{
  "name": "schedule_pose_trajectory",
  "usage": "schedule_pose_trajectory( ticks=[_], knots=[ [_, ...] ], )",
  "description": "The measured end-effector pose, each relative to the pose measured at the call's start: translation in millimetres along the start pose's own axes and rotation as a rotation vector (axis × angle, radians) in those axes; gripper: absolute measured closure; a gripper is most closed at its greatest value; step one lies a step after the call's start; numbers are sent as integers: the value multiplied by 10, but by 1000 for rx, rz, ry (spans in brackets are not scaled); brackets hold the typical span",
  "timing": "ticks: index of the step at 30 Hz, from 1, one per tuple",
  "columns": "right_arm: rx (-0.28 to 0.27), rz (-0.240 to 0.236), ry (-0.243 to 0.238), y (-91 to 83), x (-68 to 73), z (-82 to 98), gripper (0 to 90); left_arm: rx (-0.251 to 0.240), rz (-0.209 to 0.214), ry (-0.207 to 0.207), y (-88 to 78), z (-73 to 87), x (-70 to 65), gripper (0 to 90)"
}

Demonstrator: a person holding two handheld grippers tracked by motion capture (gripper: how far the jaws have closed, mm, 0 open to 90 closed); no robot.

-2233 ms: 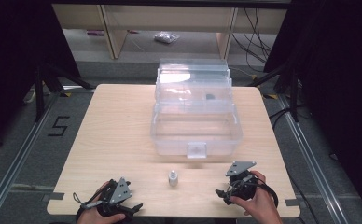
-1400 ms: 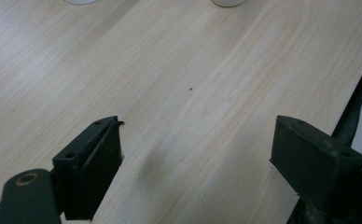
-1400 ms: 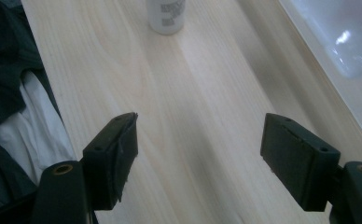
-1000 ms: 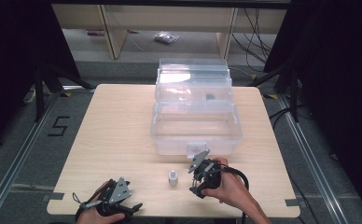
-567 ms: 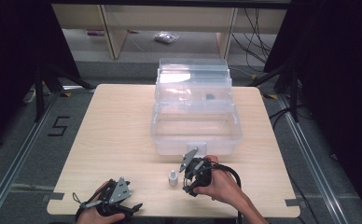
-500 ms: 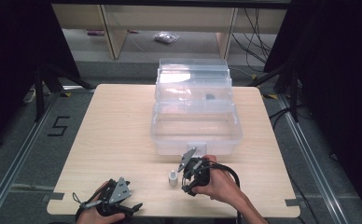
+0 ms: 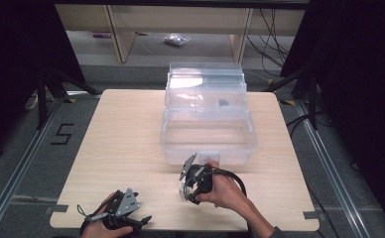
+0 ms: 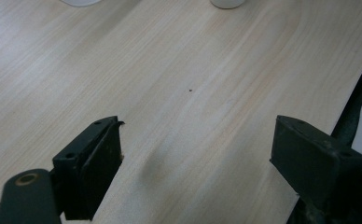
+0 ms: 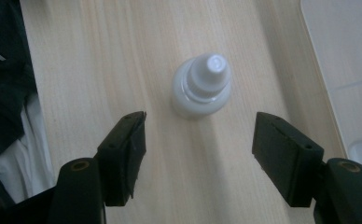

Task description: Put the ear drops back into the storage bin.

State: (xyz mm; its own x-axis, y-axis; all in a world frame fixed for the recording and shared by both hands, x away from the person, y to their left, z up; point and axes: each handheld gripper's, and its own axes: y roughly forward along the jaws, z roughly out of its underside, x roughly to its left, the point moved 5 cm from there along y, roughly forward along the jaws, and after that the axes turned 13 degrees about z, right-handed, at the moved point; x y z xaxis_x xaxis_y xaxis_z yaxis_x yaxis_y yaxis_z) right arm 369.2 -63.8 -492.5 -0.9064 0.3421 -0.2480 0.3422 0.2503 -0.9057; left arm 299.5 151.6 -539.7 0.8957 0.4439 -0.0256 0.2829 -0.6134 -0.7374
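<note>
Our right gripper [image 9: 198, 140] hangs over the small white bottle [image 9: 201, 86], jaws just been closing, bottle not yet between them; left gripper [image 8: 195, 154] wide on the table [image 8: 179, 70].

- A black numeral "5" [image 7: 61, 134] is showing on the grey floor [image 7: 27, 148] left of the table; nothing else is reading legibly.

Even overhead light on pale table [image 7: 131, 139]; surroundings dark. Glare patch on clear box [image 7: 208, 116] lid. Soft shadows under near jaws. Gripper views soft; small white bottle [image 9: 201, 86] slightly blurred.
</note>
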Motion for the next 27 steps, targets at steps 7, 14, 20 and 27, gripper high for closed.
schedule_pose_trajectory(
  ticks=[7, 14, 20, 27],
  knots=[
    [38, -4, 14, 32, 7, -42, 366, 2, 7, 2, 4, 3, -2, 157],
    [43, -9, -11, 91, 15, -115, 390, -1, 5, 0, 2, -1, -2, 157],
    [43, -12, -60, 179, 0, -166, 416, -3, 5, 0, 0, -2, -2, 157],
    [42, -7, -155, 243, -33, -194, 460, 2, 5, 4, 0, 0, -6, 157]
  ],
)
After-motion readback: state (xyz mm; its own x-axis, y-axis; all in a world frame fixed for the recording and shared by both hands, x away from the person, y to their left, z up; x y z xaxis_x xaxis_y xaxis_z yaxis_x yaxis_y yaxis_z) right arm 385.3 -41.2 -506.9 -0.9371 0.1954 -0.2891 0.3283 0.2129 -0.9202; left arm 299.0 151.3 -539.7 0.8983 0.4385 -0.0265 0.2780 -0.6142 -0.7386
